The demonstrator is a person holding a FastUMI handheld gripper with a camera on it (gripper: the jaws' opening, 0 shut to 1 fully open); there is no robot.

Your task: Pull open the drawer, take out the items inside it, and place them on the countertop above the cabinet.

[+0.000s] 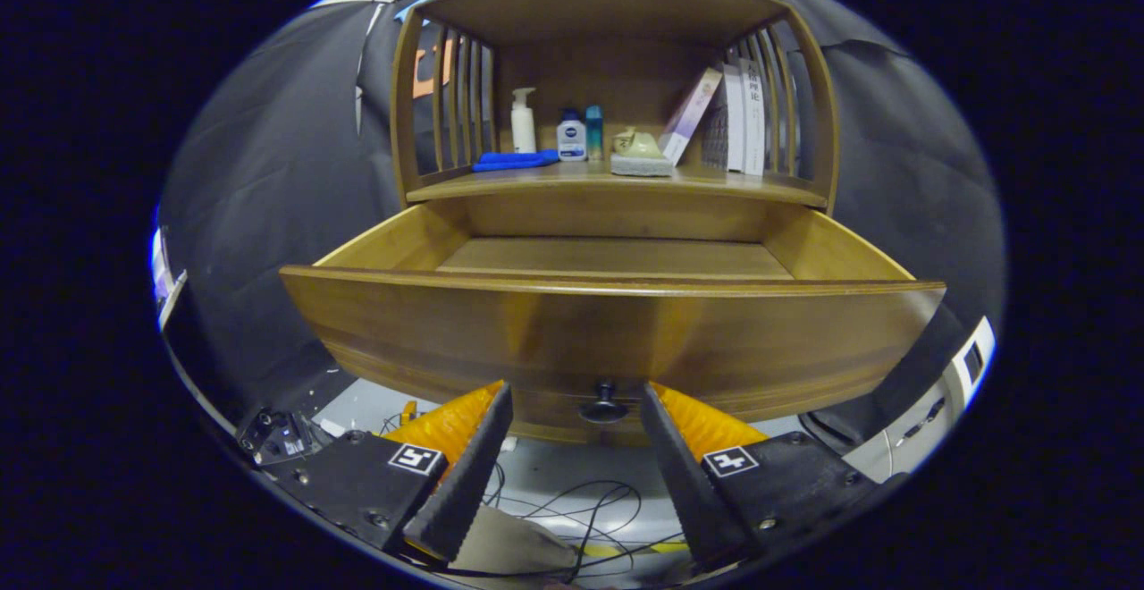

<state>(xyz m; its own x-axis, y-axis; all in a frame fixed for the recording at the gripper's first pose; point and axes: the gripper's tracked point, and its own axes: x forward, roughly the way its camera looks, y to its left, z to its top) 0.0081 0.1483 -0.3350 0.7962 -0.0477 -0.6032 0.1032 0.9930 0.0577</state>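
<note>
The wooden drawer stands pulled out of the cabinet toward me. Its dark round knob sits between my fingertips, and neither finger touches it. My gripper is open, low in front of the drawer's face. The far part of the drawer floor looks bare; the near part is hidden behind the drawer front. On the countertop above it lie a blue cloth and a pale green item on a grey pad, beside a white pump bottle, a blue-capped bottle and a teal bottle.
Books lean at the right of the countertop, under a wooden shelf top with slatted sides. Loose cables run over the floor below the fingers. A white device stands at the lower right.
</note>
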